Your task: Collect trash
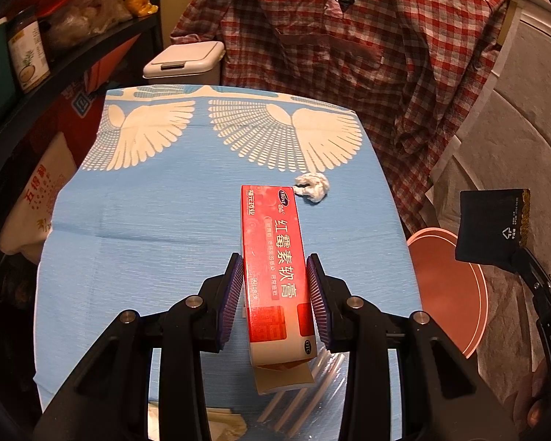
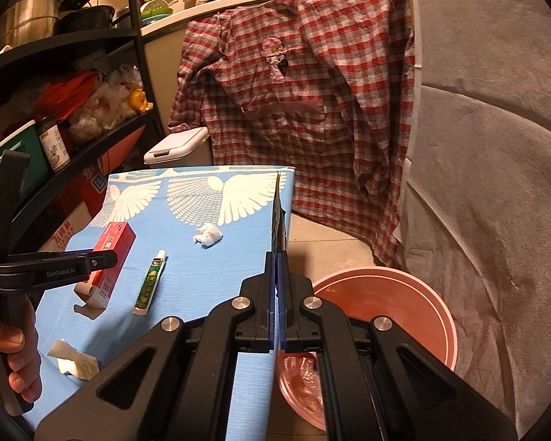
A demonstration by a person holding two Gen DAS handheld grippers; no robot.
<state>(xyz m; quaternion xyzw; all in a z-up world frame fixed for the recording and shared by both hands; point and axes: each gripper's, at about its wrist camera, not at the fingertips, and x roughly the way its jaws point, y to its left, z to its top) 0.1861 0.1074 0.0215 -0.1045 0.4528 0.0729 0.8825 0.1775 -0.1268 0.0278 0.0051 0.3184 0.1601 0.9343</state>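
My left gripper is shut on a red ointment box, held by its long sides over the blue cloth-covered table. The right wrist view shows that box at the left with its end flap open. My right gripper is shut on a dark flat wrapper, seen edge-on, at the table's right edge beside a pink basin. The left wrist view has the wrapper above the basin. On the cloth lie a crumpled white tissue, a green ointment tube and a scrap of paper.
A white lidded bin stands behind the table. A red plaid shirt hangs at the back right over grey fabric. Dark shelves with jars and bags line the left. Some clear plastic lies in the basin.
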